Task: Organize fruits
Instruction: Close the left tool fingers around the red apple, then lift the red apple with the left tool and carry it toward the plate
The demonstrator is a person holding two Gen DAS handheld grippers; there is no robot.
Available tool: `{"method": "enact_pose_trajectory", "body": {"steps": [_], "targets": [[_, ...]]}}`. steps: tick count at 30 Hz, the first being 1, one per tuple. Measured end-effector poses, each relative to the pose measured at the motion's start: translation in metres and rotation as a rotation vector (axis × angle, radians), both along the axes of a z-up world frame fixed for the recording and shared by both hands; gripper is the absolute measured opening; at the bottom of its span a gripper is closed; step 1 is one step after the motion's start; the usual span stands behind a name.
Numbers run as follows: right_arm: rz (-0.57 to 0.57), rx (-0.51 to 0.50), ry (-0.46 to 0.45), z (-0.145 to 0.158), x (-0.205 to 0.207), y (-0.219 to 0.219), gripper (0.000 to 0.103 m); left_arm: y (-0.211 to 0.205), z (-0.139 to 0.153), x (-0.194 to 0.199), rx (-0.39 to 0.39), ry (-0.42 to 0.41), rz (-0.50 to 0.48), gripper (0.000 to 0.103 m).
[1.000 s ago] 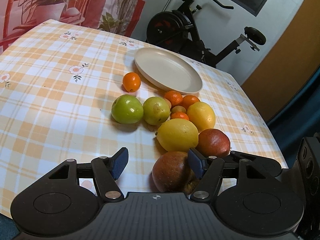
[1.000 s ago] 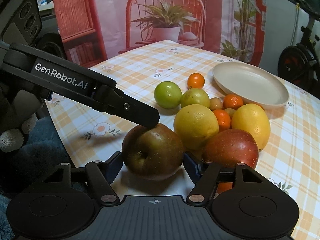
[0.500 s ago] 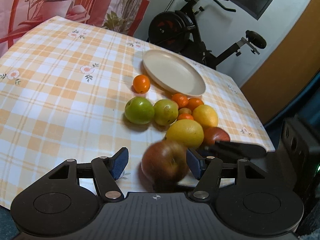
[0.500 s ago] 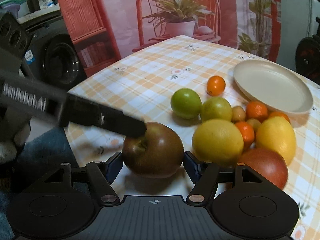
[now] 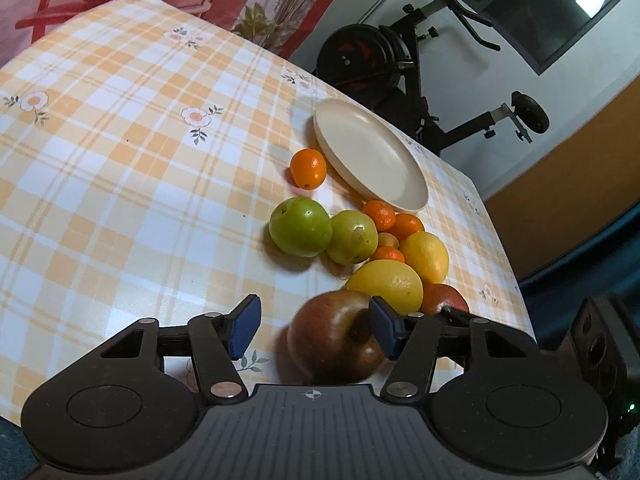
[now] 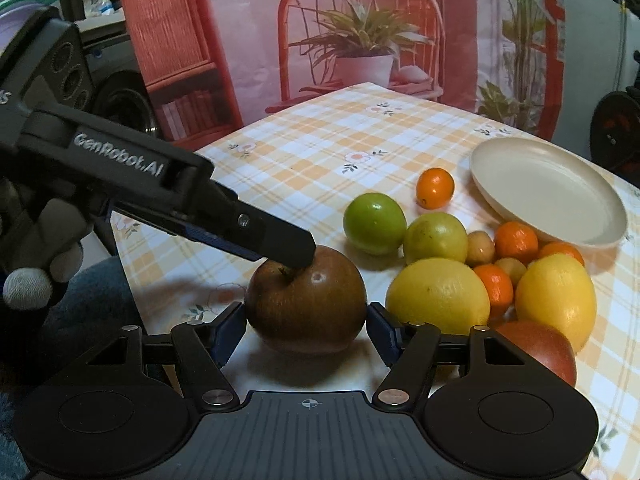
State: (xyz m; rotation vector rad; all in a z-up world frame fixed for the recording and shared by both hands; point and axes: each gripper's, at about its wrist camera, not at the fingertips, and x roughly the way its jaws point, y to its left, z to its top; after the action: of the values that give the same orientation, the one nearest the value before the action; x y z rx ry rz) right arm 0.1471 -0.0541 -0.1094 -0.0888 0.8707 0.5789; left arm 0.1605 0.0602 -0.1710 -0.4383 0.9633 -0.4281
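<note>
A dark red-brown apple (image 6: 306, 300) sits between the pads of my right gripper (image 6: 306, 326), which is shut on it just above the checked tablecloth. The same apple (image 5: 336, 336) shows in the left wrist view, against the right pad of my left gripper (image 5: 314, 326), which is open around it; its left pad is apart. One left finger (image 6: 276, 242) rests on the apple's top. A fruit pile lies beyond: two lemons (image 6: 438, 296), two green apples (image 6: 374, 222), a red apple (image 6: 538, 350), several small oranges (image 6: 434, 188). An empty cream plate (image 6: 548, 192) stands behind.
The table's near edge runs just below the grippers. An exercise bike (image 5: 400, 52) stands past the far edge behind the plate. A red chair with a potted plant (image 6: 360, 52) is behind the table's far left side.
The dark apple has been drawn away from the pile toward the near edge. Both grippers pulled back with it, and the left gripper now straddles it.
</note>
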Motion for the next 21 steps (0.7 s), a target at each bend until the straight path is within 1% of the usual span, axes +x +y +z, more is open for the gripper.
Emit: {"method": "enact_pose_trajectory", "body": {"steps": [2, 4, 7, 12, 21], "targets": [[-0.007, 0.003, -0.007, 0.0, -0.004, -0.002, 0.062, 0.0, -0.002, 0.0, -0.021, 0.008, -0.012, 0.062], [-0.014, 0.0, -0.011, 0.0, -0.007, -0.003, 0.062, -0.003, -0.001, -0.002, -0.014, 0.002, -0.027, 0.062], [-0.018, 0.002, -0.012, 0.0, -0.008, -0.003, 0.062, -0.005, -0.001, -0.004, -0.014, -0.004, -0.048, 0.059], [-0.023, 0.021, 0.006, 0.001, -0.007, -0.004, 0.062, -0.003, -0.001, -0.005, -0.013, -0.009, -0.054, 0.055], [-0.014, 0.053, 0.022, -0.001, -0.004, -0.006, 0.062, -0.004, 0.001, -0.011, 0.004, -0.015, -0.067, 0.055]]}}
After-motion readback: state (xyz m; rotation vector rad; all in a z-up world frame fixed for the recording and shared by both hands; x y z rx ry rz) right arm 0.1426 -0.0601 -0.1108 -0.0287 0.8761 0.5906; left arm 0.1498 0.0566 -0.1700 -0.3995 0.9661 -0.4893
